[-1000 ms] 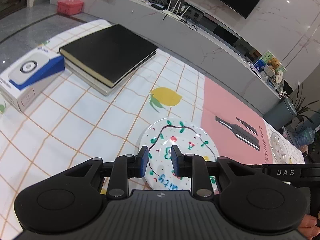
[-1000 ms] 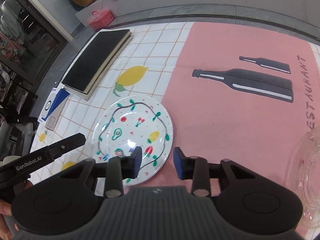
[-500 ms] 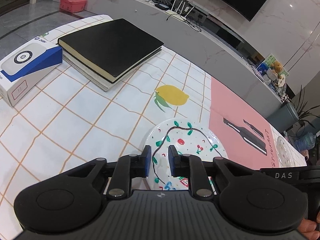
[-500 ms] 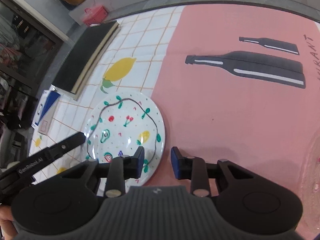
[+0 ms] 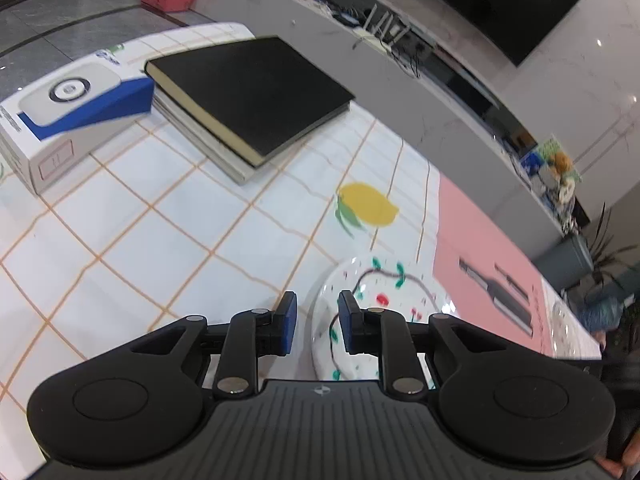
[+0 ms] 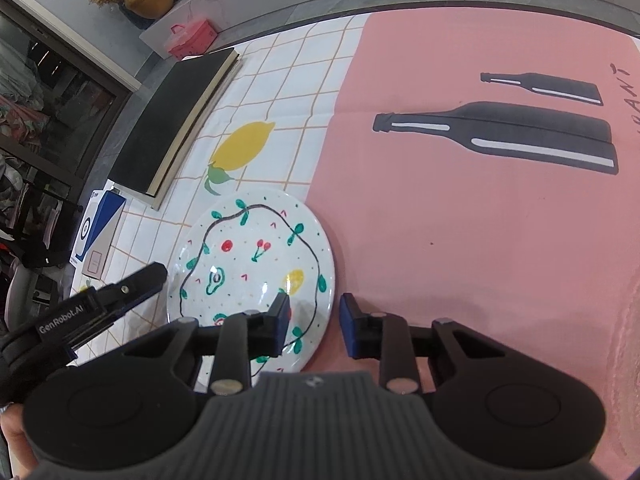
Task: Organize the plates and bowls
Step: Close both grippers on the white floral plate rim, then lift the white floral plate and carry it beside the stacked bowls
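A white plate (image 5: 380,280) painted with fruit and a looping dark line lies flat on the tablecloth, where its checked part meets its pink part. My left gripper (image 5: 318,316) straddles the plate's left rim; the jaws are opening, with gaps on both sides of the rim. In the right wrist view the same plate (image 6: 256,248) has my right gripper (image 6: 314,314) over its right rim, one finger above the plate and one outside it. Those jaws are closing and do not press on the rim. The left gripper (image 6: 158,274) shows there at the plate's left edge.
A black book (image 5: 252,92) on a stack and a white and blue box (image 5: 68,112) lie at the far left of the table. A clear glass plate (image 6: 628,312) sits on the pink cloth at the right. A long low cabinet runs behind the table.
Both grippers have come down closer to the plate and their jaws have narrowed. The left one has shifted from over the plate's middle to its left rim, the right one onto the right rim.
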The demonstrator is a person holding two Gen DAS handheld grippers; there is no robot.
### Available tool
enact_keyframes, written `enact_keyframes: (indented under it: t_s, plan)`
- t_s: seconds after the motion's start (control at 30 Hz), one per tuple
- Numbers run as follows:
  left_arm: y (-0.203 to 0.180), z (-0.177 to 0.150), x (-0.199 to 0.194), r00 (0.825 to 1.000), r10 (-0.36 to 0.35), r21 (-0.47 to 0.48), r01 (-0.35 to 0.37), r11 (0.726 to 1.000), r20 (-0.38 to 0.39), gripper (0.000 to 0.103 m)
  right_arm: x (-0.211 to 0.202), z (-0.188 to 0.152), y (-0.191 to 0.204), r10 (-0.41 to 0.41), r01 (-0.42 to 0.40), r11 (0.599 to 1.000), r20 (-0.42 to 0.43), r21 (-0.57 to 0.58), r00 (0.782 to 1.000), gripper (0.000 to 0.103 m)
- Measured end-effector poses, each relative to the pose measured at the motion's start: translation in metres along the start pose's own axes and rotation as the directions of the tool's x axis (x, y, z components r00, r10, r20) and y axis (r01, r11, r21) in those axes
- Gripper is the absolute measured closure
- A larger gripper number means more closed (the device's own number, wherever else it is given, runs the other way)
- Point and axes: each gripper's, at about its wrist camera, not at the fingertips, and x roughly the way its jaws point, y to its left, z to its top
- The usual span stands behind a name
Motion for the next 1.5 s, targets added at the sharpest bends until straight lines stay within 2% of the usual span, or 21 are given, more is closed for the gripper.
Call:
enact_keyframes:
  t_s: [0.2, 0.23, 0.3, 0.4, 0.57, 0.87, 1.27, 1.5]
  plan:
    - [-0.001, -0.007, 0.006, 1.0, -0.022, -0.024, 0.022, 0.999, -0.008, 0.079, 0.0, -0.001, -0.001, 0.009, -0.01, 1.0, 0.012, 0.012, 1.0, 0.077]
    - [-0.001, -0.007, 0.006, 1.0, -0.017, -0.026, 0.017, 1.0, -0.009, 0.08, 0.001, -0.001, -0.001, 0.007, -0.007, 1.0, 0.011, 0.013, 1.0, 0.079]
    - [-0.004, -0.007, 0.006, 1.0, -0.003, -0.022, 0.002, 1.0, -0.009, 0.085, 0.0, -0.001, -0.002, -0.01, 0.01, 1.0, 0.011, 0.016, 1.0, 0.088]
    - [-0.009, -0.007, 0.006, 1.0, 0.028, 0.003, -0.028, 1.0, -0.008, 0.088, 0.0, 0.0, -0.007, -0.005, 0.005, 0.999, 0.01, 0.046, 1.0, 0.094]
    - [-0.012, -0.008, 0.003, 0.999, 0.03, 0.013, -0.03, 0.999, -0.015, 0.089, -0.001, 0.001, -0.008, -0.004, 0.005, 0.998, -0.008, 0.065, 1.0, 0.095]
    - [-0.016, -0.008, -0.021, 1.0, 0.0, -0.001, 0.0, 1.0, 0.011, 0.089, -0.015, -0.007, -0.01, 0.059, -0.057, 0.992, -0.007, 0.114, 0.998, 0.095]
    - [-0.053, -0.016, -0.079, 0.996, -0.05, 0.012, 0.05, 0.999, 0.071, 0.089, -0.088, -0.03, -0.013, 0.12, -0.131, 0.983, 0.091, 0.129, 0.989, 0.096]
    - [-0.097, -0.032, -0.116, 0.991, -0.099, 0.056, 0.094, 0.994, 0.094, 0.089, -0.152, -0.055, -0.03, 0.142, -0.167, 0.975, 0.172, 0.145, 0.975, 0.097]
